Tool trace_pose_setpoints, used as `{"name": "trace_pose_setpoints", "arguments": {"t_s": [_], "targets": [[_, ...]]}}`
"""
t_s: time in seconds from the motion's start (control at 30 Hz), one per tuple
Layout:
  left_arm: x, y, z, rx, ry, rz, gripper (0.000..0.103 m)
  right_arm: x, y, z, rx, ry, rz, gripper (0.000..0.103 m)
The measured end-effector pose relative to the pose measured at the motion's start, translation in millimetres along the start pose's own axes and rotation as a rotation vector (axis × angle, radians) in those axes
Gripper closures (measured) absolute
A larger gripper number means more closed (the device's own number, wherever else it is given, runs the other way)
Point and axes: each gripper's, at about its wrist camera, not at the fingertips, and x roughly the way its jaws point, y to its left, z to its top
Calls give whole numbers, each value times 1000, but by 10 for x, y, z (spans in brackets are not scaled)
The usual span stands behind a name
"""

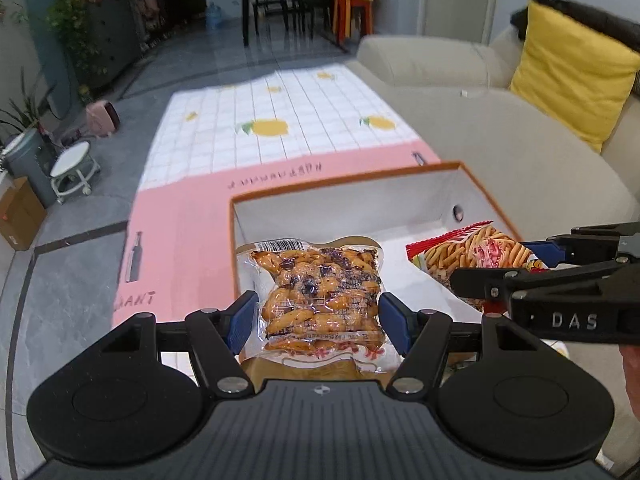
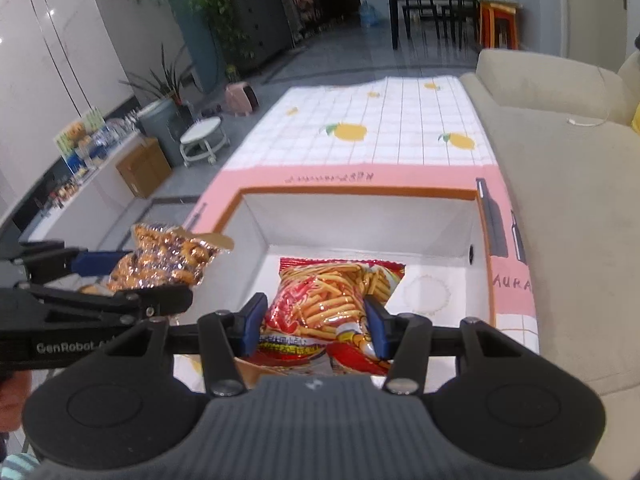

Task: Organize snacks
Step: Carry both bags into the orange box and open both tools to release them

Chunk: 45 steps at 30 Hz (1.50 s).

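— While the left gripper clamps its blue pads on a clear pack of brown nuts, what does the right one carry?
— The right gripper pinches a red bag of fries-shaped snacks by its lower part.
— Where do both packs sit?
— Both hang over the open white box with the orange rim, side by side, nuts on the left. The box stands on the pink and white tablecloth, beside the beige sofa.
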Motion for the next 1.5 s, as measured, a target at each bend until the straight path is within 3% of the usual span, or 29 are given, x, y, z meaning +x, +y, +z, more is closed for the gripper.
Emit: {"name": "trace_pose_setpoints", "arguments": {"t_s": [0.17,0.3,0.6,0.83,1.0,1.3,1.5], "targets": [[404,49,67,44,106,-61,28,431,-77,39,-24,103,-39,53],[673,51,79,95,179,-60,27,715,-178,31,5,195,-21,53],[1076,-51,64,234,298,4,29,1174,-207,-35,-17,347,-15,53],[1198,-113,-31,325,354,50,33,1294,-134,-122,-34,394,-1,53],[1162,-91,-35,318,346,65,30,1350,-125,-129,-24,412,-14,52],[842,40,60,237,284,27,27,1442,-18,-120,-6,424,-12,52],[709,65,89,233,259,54,27,1457,96,-128,-12,425,-4,49]]}}
